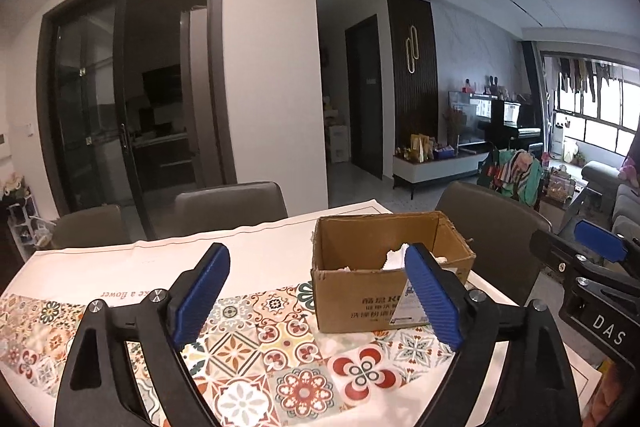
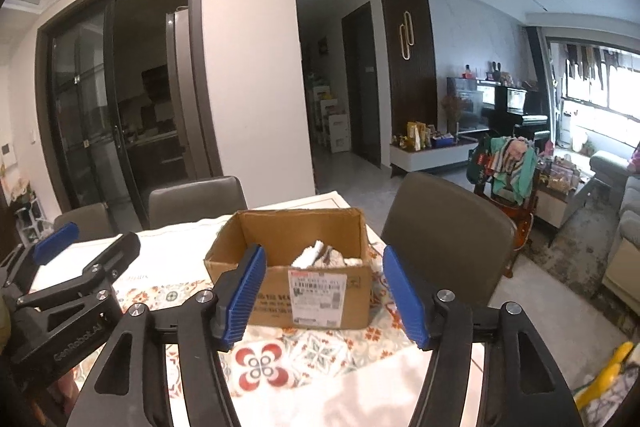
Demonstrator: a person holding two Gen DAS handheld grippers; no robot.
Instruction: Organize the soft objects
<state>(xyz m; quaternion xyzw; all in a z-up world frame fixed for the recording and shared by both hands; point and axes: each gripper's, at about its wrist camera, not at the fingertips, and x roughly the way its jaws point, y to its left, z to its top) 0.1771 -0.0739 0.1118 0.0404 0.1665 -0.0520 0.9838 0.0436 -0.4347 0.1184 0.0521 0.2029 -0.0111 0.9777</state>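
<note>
An open cardboard box (image 1: 360, 291) (image 2: 320, 303) stands on the table with the patterned cloth (image 1: 260, 367) (image 2: 320, 387). White soft cloths (image 1: 394, 259) (image 2: 320, 255) lie inside it. My left gripper (image 1: 316, 291) is open and empty, held above the cloth just left of and before the box. My right gripper (image 2: 324, 291) is open and empty, held in front of the box, its jaws framing the box front. The right gripper shows at the right edge of the left wrist view (image 1: 596, 247); the left gripper shows at the left of the right wrist view (image 2: 56, 243).
Grey chairs stand at the table's far side (image 1: 230, 205) (image 2: 196, 199) and right side (image 1: 492, 227) (image 2: 448, 227). A yellow-and-patterned object (image 2: 604, 379) lies at the lower right. A cluttered living room lies beyond.
</note>
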